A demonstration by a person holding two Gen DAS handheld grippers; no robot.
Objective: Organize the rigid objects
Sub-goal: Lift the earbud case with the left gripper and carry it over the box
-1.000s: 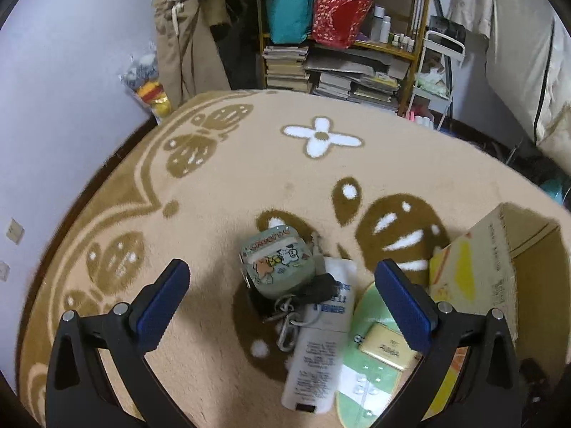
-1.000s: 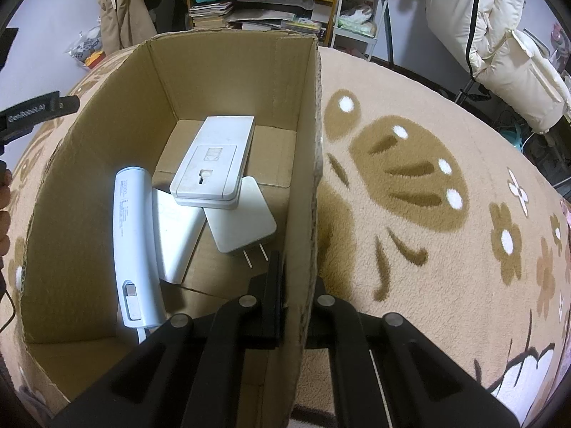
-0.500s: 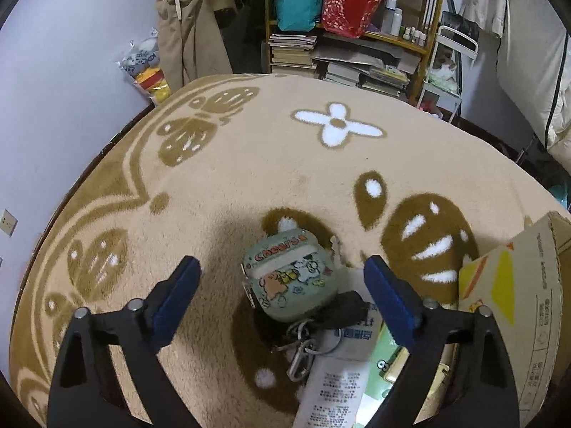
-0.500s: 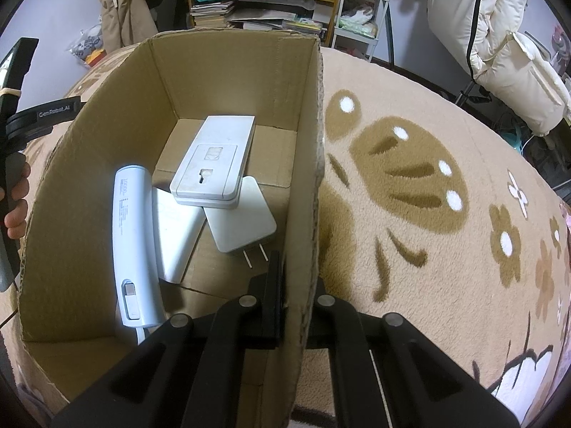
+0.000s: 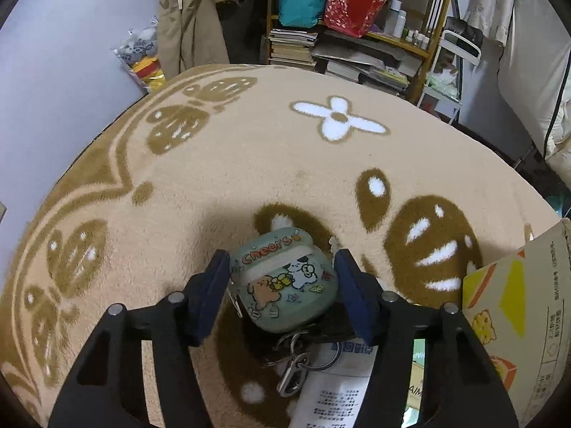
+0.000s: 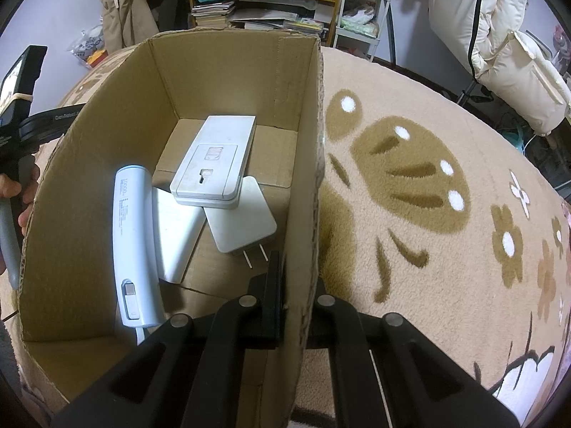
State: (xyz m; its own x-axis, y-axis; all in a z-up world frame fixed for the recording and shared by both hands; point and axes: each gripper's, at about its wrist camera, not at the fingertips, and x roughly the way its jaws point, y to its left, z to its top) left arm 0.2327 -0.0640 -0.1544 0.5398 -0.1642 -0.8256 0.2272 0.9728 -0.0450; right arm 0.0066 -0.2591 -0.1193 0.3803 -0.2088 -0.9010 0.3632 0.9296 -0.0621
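A beige rug (image 5: 221, 178) with brown butterfly and white flower patterns covers the floor, bounded by a pale wall (image 5: 64, 53), with a cluttered wooden shelf (image 5: 360, 32) of books and bags and a white trolley (image 6: 360, 3) behind.

The left gripper (image 5: 282, 278) points down at a beige and brown patterned carpet (image 5: 249, 164), its blue-padded jaws having just been closing around a rounded pale-green earbud case printed with cartoon dogs and "Cheers" (image 5: 283, 283). The pads stand at the case's nine and three o'clock sides, seemingly touching or almost so. At six o'clock a metal key ring with clip (image 5: 296, 367) lies on a white printed tube (image 5: 335, 392). At four o'clock stands a printed cardboard box (image 5: 517, 310).
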